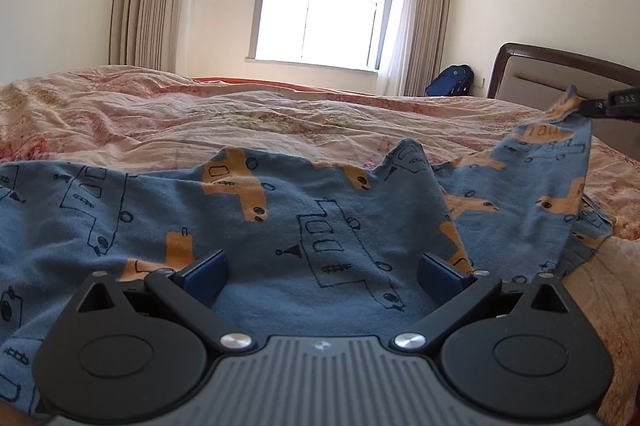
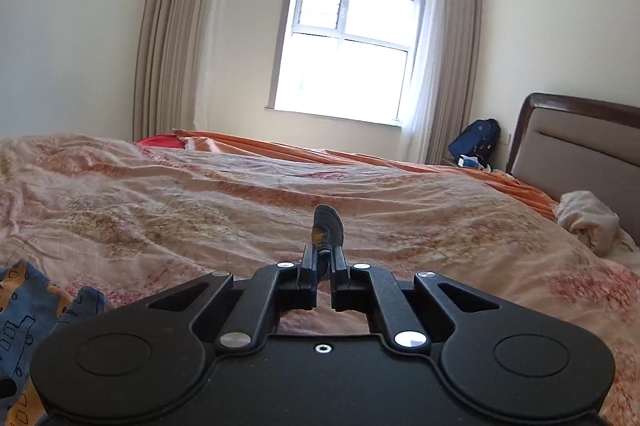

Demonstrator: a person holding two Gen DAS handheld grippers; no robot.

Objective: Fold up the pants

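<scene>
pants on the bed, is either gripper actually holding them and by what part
The right gripper is shut on the pants, pinching a corner of the fabric edge and lifting it. The left gripper is open over the cloth, holding nothing.

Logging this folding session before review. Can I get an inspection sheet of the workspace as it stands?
Surface: bed with a rumpled pink floral quilt; orange sheet beyond it.
Job's things: blue printed pants lie spread and wrinkled on the quilt, one corner lifted.
Clutter: crumpled white cloth near the headboard; blue backpack by the wall.
Grippers: left claw open, above the pants; right claw shut on a bit of pants fabric.
Cables: nothing seen.
Surroundings: bright window, beige curtains, pale walls.
</scene>
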